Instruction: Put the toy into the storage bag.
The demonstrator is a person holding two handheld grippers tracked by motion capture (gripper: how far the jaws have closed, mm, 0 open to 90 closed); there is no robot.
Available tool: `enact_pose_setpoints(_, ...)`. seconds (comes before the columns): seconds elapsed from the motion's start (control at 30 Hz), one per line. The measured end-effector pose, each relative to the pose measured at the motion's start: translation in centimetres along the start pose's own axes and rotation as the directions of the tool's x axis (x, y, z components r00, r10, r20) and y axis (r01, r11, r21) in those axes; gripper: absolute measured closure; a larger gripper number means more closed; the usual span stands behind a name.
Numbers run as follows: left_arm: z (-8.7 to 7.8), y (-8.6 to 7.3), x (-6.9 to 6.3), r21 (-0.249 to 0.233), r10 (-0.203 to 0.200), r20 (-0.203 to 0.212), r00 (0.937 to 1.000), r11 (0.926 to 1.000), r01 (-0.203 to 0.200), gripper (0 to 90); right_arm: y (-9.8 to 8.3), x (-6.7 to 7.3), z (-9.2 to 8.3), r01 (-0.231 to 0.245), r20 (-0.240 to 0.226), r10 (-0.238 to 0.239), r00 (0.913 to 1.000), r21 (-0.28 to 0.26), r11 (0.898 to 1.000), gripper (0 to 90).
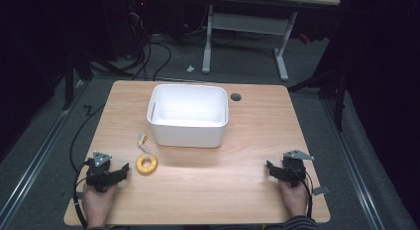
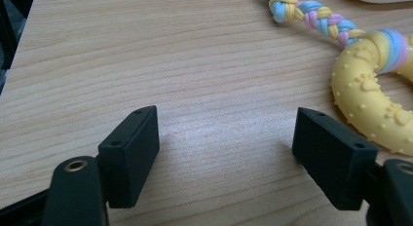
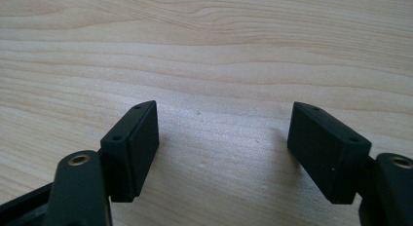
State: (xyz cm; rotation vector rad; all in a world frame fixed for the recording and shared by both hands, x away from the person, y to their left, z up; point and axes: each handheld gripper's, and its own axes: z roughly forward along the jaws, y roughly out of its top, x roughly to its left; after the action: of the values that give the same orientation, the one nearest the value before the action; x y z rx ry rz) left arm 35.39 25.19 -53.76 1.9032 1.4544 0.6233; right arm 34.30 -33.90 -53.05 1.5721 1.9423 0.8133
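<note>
A yellow rubber ring toy (image 1: 146, 164) with a braided pastel rope (image 1: 142, 142) lies on the wooden table (image 1: 208, 190), just in front of the left corner of a white bin (image 1: 188, 115). My left gripper (image 1: 118, 172) rests at the table's near left, a short way left of the ring, jaws open. In the left gripper view the ring (image 2: 375, 104) and its rope (image 2: 311, 14) lie up and to the right of my open left gripper (image 2: 226, 138), with bare wood between the jaws. My right gripper (image 1: 271, 169) rests at the near right, and its own view has the right gripper (image 3: 224, 138) open over bare wood.
The white bin is empty and stands at the table's middle back. A round cable hole (image 1: 236, 97) sits in the tabletop to its right. Beyond the table are a white desk frame (image 1: 247, 27) and floor cables (image 1: 148, 51).
</note>
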Motion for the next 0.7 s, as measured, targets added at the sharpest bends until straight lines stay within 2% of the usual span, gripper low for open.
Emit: enact_pose_setpoints(0.7, 0.14, 0.12, 0.00, 0.003, 0.005, 0.003, 1.0000, 1.0000, -0.005, 23.8, -0.01, 0.06, -0.02, -0.001, 0.002, 0.001, 1.0000, 0.001, 1.000, 27.2)
